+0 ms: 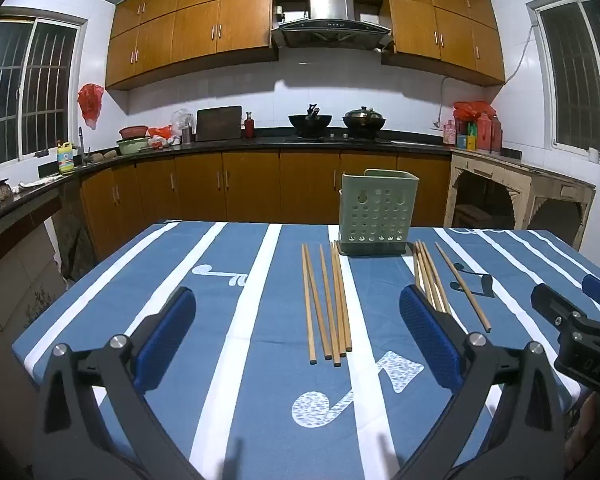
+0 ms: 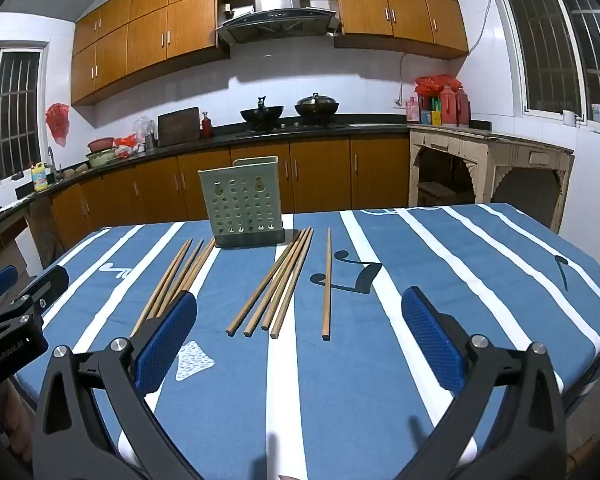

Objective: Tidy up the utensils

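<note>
- While I hold both tools low over the near edge of the table [image 1: 112,280], my left gripper [image 1: 298,336] has its blue pads spread wide with nothing between them.
- My right gripper [image 2: 298,338] is likewise fully spread and holds nothing; its own tip shows at the right margin of the left wrist view.
- Beneath both lies a blue cloth [image 2: 440,280] with white stripes and music-note prints, covering the table.
- On the cloth, ahead of the left gripper, a left group of chopsticks [image 1: 327,300] lies roughly parallel, ends toward me, touching or just beside one another.
- Ahead of the right gripper, a middle bundle of chopsticks [image 2: 276,284] fans out slightly, far ends close to the holder's base.
- A single chopstick [image 2: 327,284] lies apart, to the right of that bundle, crossing a dark note print.
- Behind the chopsticks, a green perforated utensil holder [image 2: 242,204] stands upright on a dark base near the far table edge; I cannot tell whether anything is inside.
- Beyond the table, wooden cabinets [image 1: 252,184], a dark counter with two woks [image 1: 336,122] and a range hood [image 1: 331,28] line the wall.
</note>
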Demonstrator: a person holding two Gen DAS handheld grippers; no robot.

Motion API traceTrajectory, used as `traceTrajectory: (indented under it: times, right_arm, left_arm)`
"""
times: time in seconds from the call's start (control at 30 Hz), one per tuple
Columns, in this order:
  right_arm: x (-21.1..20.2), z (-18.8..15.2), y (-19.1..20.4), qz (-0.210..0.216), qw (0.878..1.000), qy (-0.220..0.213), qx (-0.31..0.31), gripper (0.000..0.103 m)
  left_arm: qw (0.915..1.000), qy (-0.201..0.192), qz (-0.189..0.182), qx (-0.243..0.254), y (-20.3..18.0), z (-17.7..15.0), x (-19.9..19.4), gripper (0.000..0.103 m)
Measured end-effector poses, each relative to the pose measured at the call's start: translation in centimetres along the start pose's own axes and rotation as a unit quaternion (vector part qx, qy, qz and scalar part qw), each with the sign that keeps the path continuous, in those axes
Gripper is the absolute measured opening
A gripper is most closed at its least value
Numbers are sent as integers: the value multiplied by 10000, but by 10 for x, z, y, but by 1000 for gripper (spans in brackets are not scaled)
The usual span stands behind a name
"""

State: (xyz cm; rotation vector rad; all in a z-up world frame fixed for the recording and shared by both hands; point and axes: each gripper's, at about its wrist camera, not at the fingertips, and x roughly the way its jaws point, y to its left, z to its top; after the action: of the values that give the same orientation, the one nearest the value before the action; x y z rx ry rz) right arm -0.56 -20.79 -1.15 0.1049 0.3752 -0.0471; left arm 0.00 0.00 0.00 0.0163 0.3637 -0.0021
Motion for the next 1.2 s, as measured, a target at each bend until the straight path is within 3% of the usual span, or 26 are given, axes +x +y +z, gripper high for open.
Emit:
traceTrajectory:
  times: [1.2]
  right_arm:
    - [1, -1, -1, 8, 10000, 26, 24, 101]
  left_arm:
    - [10000, 25, -5, -4, 0, 0, 0, 99]
